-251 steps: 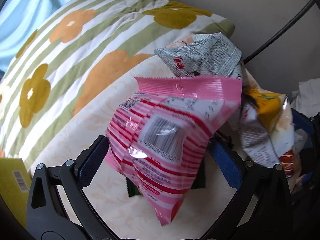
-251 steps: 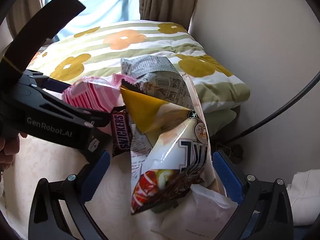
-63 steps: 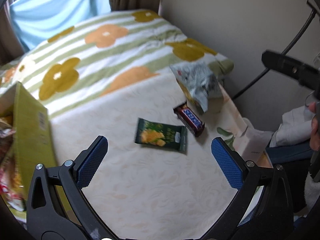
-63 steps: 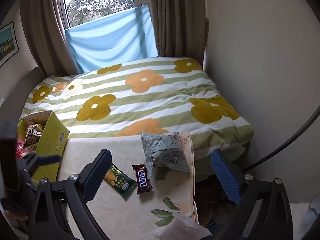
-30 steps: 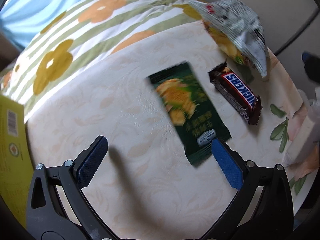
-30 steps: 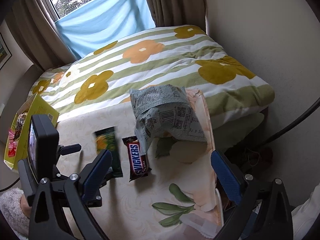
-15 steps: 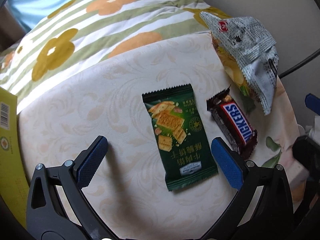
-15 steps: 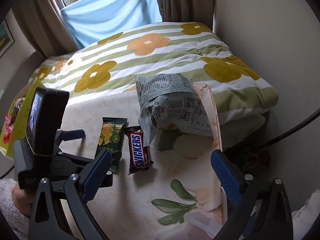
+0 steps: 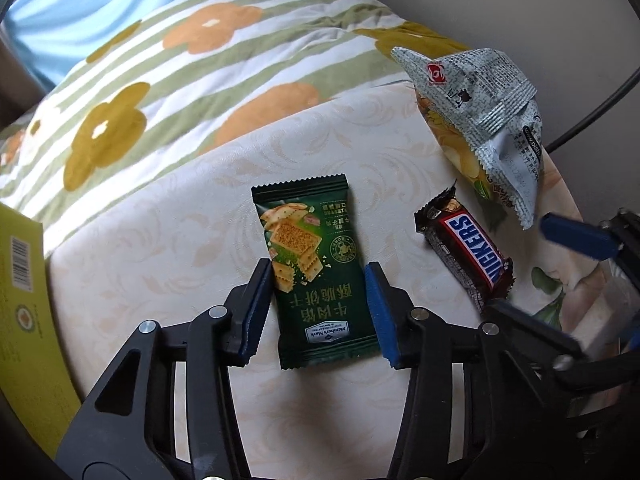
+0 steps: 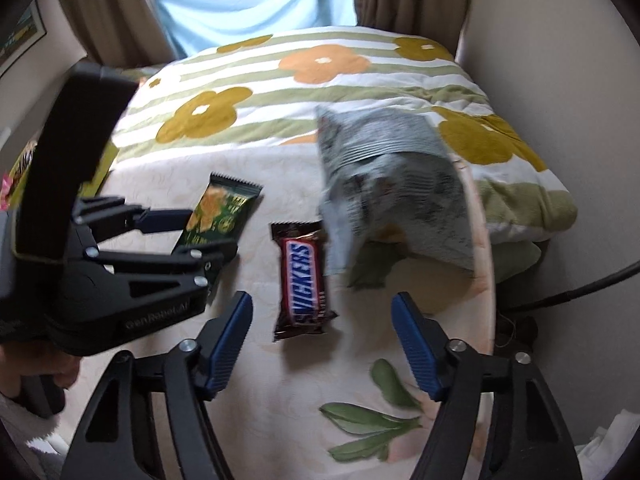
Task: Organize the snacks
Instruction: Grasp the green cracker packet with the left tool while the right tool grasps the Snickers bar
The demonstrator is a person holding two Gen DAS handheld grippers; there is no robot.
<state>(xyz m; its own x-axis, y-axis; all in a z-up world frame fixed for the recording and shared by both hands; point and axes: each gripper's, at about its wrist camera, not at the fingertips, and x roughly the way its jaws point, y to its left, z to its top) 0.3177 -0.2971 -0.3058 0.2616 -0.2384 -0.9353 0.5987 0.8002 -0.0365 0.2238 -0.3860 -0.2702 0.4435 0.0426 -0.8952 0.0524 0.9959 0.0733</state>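
Observation:
A green cracker packet (image 9: 308,248) lies flat on the cream cloth. My left gripper (image 9: 316,276) is shut on it, one blue pad pressing each long edge; the right wrist view shows this grip (image 10: 200,228) from the side. A Snickers bar (image 10: 304,276) lies to the packet's right. My right gripper (image 10: 322,304) hangs over the bar's near end with its jaws closing. The bar sits between the fingers (image 10: 236,328) with a gap on either side, and nothing is held. A grey crumpled snack bag (image 10: 392,184) stands behind the bar.
A yellow-green cardboard box (image 9: 24,300) with snacks in it stands at the left edge of the cloth. A striped flowered quilt (image 10: 320,64) lies beyond. The wall and a black cable (image 9: 592,112) are at the right. A hand (image 10: 36,364) holds the left gripper.
My left gripper's jaws have shut onto the green packet. My right gripper has come down over the Snickers bar, rolled a little, and its jaws have narrowed.

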